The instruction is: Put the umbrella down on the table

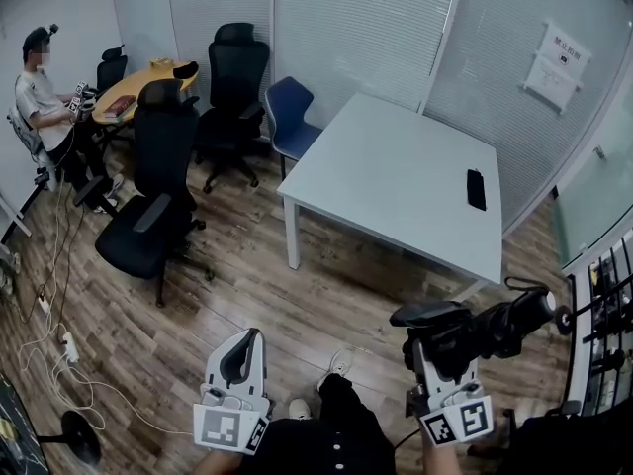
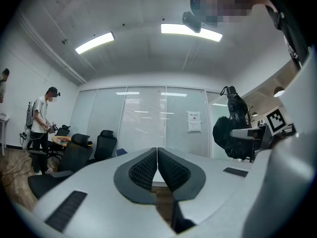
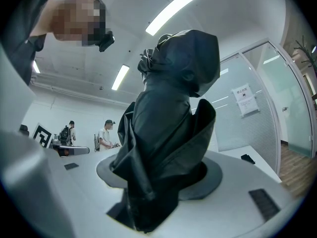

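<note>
Buried under black umbrella (image 3: pixel 173 98) fabric: inner faces of right tongs (image 3: pixel 166 175). Lost in gap between them: lower end of bundle. Too small to name: flat black object (image 1: pixel 476 189) on desk (image 1: pixel 396 156). Unreadable: print on wall notice (image 1: pixel 556 65). Too distant to make out: items held by seated person (image 1: pixel 40 102).

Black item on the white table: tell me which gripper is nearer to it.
Right. The right gripper, holding the umbrella, hangs just short of the near edge of the table, below the black item in the head view. The left gripper, fingers together, is farther left, over the floor.
</note>
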The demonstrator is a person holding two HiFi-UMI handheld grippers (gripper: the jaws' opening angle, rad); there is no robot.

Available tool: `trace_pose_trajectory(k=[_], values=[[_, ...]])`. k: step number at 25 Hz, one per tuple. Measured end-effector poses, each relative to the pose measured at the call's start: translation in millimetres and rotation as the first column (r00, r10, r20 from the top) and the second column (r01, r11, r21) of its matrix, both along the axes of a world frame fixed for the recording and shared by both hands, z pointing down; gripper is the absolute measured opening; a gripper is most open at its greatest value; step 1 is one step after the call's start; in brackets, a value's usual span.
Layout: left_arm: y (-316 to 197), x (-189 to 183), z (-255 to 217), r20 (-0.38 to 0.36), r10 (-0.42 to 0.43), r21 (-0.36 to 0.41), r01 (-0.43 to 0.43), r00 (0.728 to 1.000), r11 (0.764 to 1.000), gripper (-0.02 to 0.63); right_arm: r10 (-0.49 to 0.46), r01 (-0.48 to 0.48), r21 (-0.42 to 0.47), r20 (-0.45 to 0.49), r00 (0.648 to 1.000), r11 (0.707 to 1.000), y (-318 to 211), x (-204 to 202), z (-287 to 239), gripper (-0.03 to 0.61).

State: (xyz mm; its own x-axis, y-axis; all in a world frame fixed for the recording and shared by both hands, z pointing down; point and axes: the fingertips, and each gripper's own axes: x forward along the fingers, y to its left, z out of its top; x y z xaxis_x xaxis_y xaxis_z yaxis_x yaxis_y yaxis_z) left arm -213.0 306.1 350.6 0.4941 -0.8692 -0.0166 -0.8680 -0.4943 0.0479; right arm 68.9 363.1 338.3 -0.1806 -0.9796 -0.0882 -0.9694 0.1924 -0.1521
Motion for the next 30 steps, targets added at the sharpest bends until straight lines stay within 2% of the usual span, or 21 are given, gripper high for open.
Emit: trace_pose_trajectory(k=[9,30], values=[[-34.1,9.0,3.4,0.009,-0.010,-0.007,0.010,1.000,1.000,0.018,-0.006,0.006,-0.002,0.001,1.000,1.000,-38.0,11.9,3.5,0.261],[-163.4,55.2,-10.5,0.043,-0.028,-0.001,0.028,0.999,1.000,0.018,-0.046,0.046,0.014,0.029,0.999,0.999,-175.1,56.9,1.5,0.261]])
